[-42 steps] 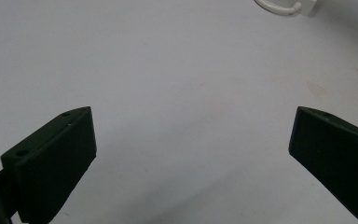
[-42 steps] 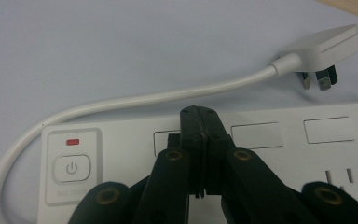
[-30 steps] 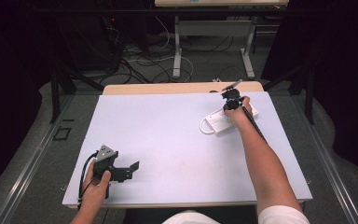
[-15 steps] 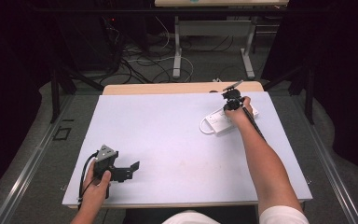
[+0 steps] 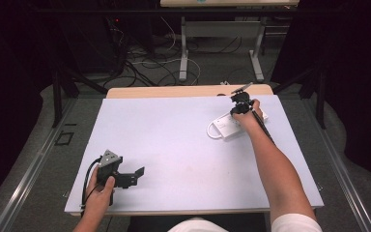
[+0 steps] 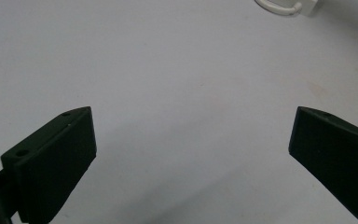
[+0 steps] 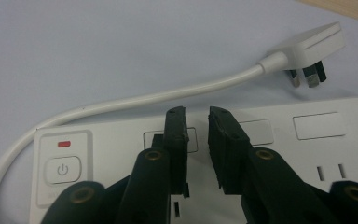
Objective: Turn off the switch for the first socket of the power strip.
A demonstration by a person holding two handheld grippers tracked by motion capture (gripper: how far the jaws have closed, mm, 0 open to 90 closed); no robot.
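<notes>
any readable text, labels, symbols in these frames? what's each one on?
No words, brand names or numbers are readable.
Power symbol (circle with a vertical stroke): on the button of the white power strip.
Small red bar, an indicator and not text: above that button.
Blank rectangular outlines on the strip: nothing printed inside.

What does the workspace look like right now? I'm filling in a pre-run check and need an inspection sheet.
Surface: white table sheet, bare apart from the job's things.
Job's things: white power strip at far right, its plug lying unplugged beside it.
Clutter: nothing seen.
Grippers: left gripper open over bare sheet; right gripper over the strip, jaws just opening, a narrow gap, nothing between them.
Cables: strip's white cord curls on the sheet; floor cables beyond.
Surroundings: dark room, desk legs behind.
</notes>
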